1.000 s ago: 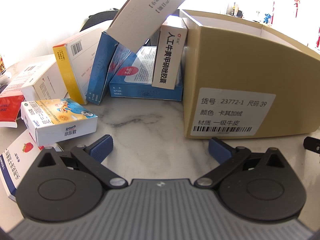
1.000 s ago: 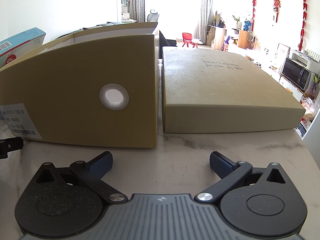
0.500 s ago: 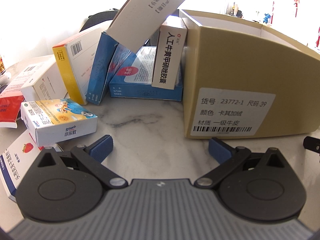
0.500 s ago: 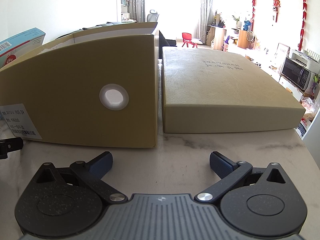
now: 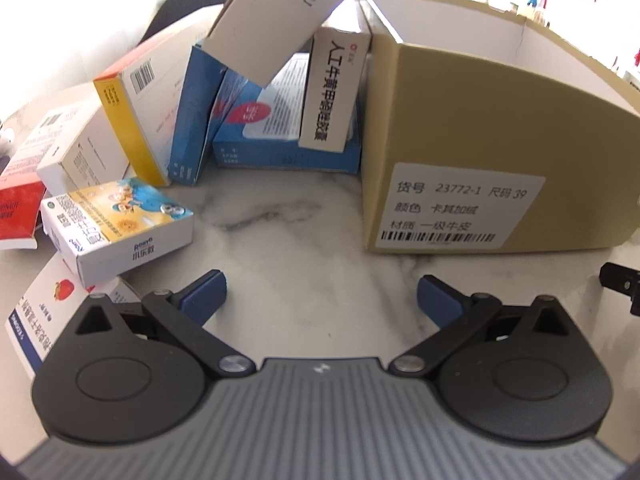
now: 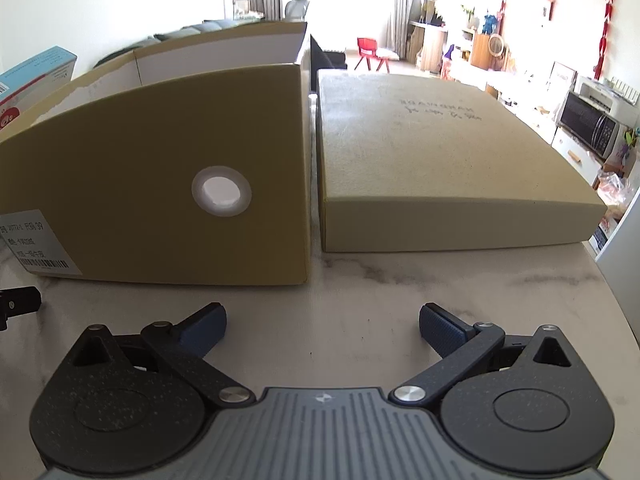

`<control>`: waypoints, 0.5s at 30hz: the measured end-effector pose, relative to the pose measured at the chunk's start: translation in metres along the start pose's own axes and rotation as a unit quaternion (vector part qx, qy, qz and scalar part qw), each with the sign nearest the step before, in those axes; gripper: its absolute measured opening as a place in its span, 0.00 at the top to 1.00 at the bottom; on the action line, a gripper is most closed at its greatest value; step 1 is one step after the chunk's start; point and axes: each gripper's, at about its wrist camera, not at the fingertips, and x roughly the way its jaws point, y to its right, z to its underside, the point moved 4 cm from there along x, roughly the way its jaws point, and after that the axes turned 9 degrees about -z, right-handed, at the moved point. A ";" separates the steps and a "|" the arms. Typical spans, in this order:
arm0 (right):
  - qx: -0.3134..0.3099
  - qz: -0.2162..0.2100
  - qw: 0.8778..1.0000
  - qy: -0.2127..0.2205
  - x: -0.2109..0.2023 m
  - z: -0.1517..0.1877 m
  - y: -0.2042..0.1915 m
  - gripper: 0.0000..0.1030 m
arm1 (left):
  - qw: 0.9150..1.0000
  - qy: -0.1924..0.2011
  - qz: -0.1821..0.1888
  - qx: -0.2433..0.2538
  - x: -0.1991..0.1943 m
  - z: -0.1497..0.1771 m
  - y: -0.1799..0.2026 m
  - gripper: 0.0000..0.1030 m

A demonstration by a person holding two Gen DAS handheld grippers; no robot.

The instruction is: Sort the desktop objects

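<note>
Both the left gripper (image 5: 320, 292) and right gripper (image 6: 322, 322) have fingers spread wide, empty; approach the small white-and-yellow carton (image 5: 120, 228) squarely, then lift it into the open tan cardboard box (image 5: 500, 120).

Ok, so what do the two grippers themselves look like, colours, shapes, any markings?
Both look alike. The left gripper and right gripper each have two dark blue finger pads with a fine textured face, carried on black linkage arms with silver pivot pins. Behind sit two round black discs flanking a ribbed grey body with a small pale logo. No cables, hands or sleeves show.
</note>
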 end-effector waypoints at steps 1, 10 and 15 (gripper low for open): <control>0.000 -0.001 1.000 -0.007 0.000 -0.001 0.000 0.00 | 1.000 -0.010 0.000 0.001 0.000 -0.001 0.000 0.00; 0.002 -0.008 0.997 -0.071 -0.002 -0.005 0.001 0.00 | 0.995 -0.093 0.005 0.025 -0.003 -0.006 0.002 0.00; 0.005 -0.009 0.994 -0.104 -0.001 -0.009 0.000 0.00 | 0.992 -0.127 0.012 0.015 -0.005 -0.007 -0.002 0.00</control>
